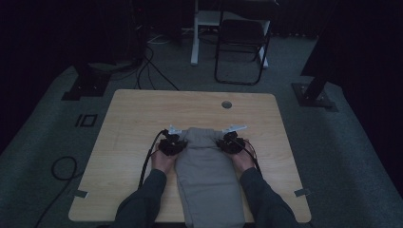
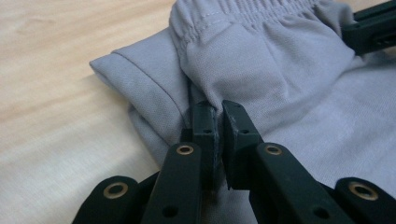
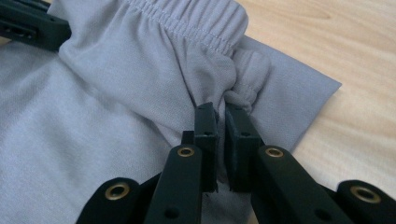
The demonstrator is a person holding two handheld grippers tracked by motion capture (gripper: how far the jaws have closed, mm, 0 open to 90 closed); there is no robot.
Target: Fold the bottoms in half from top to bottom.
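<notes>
A grey garment with an elastic waistband (image 1: 207,172) lies lengthwise down the middle of the wooden table (image 1: 138,118), folded. My left gripper (image 1: 171,144) is at its left side near the waistband end. In the left gripper view the grey cloth (image 2: 261,70) is pinched between the jaws of my left gripper (image 2: 218,122), just below the gathered waistband. My right gripper (image 1: 231,142) is at the garment's right side. There my right gripper (image 3: 220,123) is shut on a fold of the grey cloth (image 3: 116,93) under the waistband. Each gripper view shows the other gripper's black jaws at a top corner.
A round cable hole (image 1: 226,104) sits in the table's far part. Beyond the table stand a dark folding chair (image 1: 242,42) and a white desk leg (image 1: 195,33). Cables (image 1: 152,71) trail over the grey floor at the far left. The room is dim.
</notes>
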